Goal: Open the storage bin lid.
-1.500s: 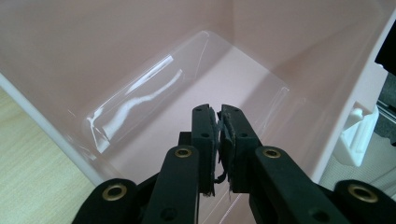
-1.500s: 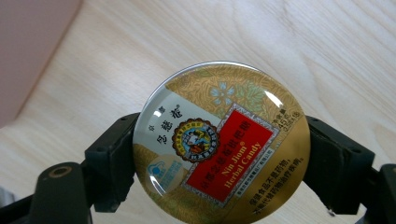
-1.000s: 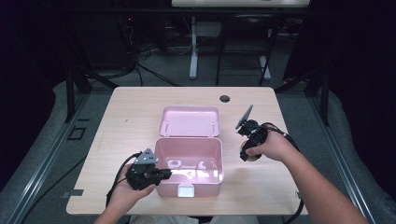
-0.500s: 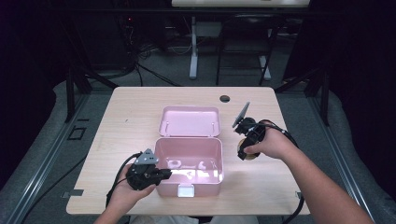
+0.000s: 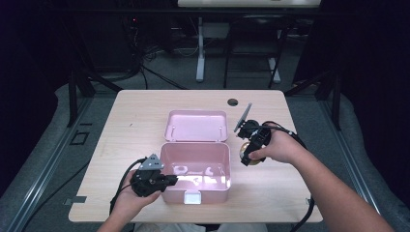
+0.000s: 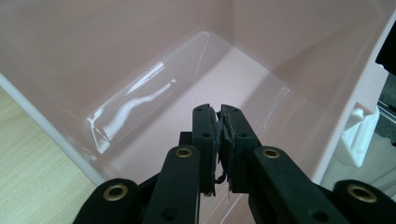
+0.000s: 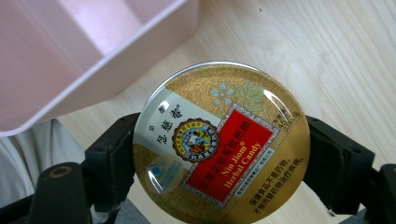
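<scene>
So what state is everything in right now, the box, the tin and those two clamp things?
Pink box: open, lid laid back flat, nothing seen inside.
Candy tin: closed, gripped by its edges, beside the box.
Left gripper: jaws shut, empty, over the box's inside.
Right gripper: shut on the tin.

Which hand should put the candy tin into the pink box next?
Probably the right. The right gripper already grips the candy tin beside the open pink box. The left gripper is shut on nothing, its jaws over the box's inside.
</scene>
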`<state>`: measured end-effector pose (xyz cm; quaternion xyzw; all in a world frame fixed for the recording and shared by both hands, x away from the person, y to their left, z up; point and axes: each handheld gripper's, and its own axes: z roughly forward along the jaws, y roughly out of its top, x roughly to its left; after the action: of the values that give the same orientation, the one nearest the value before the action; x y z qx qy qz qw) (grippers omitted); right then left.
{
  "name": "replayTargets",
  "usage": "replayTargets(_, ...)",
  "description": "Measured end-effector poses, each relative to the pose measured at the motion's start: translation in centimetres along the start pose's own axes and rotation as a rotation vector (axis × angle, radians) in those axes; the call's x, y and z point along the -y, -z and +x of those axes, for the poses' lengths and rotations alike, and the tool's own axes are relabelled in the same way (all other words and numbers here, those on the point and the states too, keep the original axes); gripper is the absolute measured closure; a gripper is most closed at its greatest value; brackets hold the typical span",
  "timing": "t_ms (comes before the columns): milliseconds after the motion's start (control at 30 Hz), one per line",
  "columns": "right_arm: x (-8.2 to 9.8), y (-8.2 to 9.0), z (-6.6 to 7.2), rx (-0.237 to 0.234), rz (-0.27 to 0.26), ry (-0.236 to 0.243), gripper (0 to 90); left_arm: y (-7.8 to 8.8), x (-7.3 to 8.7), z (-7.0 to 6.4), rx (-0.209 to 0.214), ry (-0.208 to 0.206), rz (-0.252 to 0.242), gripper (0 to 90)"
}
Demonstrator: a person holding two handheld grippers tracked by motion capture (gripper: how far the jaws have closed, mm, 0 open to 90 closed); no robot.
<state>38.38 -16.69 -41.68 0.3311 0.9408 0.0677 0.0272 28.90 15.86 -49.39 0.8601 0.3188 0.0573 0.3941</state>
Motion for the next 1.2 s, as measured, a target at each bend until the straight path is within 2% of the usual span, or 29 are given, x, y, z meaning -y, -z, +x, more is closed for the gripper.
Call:
replayTargets(433,-0.9,1.3,1.5,-0.018,-0.015,0.110,20.0,0.0,0.0,0.0,0.001,0.000,0.000,84.7)
replayTargets(767,-1.8,1.7,2.8,-0.022,-0.020,0.172,20.0,0.0,0.0,0.0,-0.002,0.000,-0.001,84.7)
replayTargets(933,-2.3,1.7,3.4,-0.019,-0.029,0.202,20.0,0.0,0.0,0.0,-0.003,-0.001,0.000,84.7)
replayTargets(1200,-3.4,0.9,4.6,-0.011,-0.010,0.262,20.0,0.0,0.0,0.0,-0.003,-0.001,0.000,84.7)
